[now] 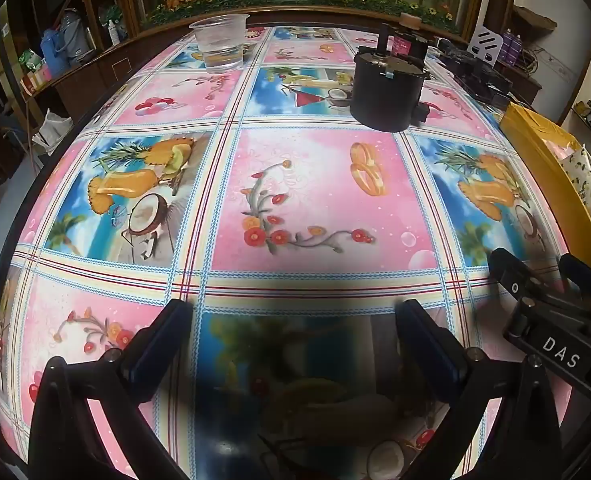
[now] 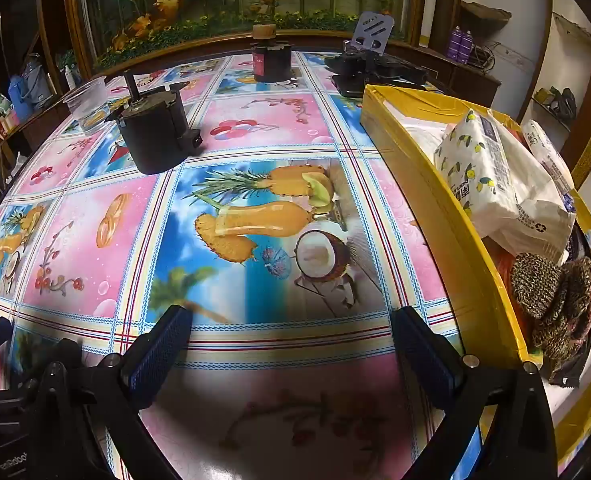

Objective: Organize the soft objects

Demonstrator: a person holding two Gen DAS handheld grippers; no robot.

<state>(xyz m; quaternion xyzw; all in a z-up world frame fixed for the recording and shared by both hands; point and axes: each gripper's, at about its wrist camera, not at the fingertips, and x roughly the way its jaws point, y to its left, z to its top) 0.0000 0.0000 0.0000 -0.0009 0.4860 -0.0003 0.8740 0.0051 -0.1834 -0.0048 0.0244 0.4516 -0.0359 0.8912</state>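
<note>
the soft things sit piled in the yellow box [image 2: 427,184] at the right edge of the counter [image 2: 255,140]: a lemon-print tissue pack [image 2: 473,164], a crinkly white plastic bag [image 2: 535,220] and a mottled brown knitted piece [image 2: 551,292]. all look light and yielding; the tissue pack's film is probably slippery, so pinching it across its narrow side seems best, while the knit should grip easily at a bunched fold. the left tongs [image 1: 293,336] and right tongs [image 2: 291,340] both stand wide apart with nothing between their ribbed blue pads, hovering over the glossy fruit-print cloth. a hard black cylinder [image 2: 155,136] and clear plastic cup [image 1: 220,42] stand farther off.
</note>
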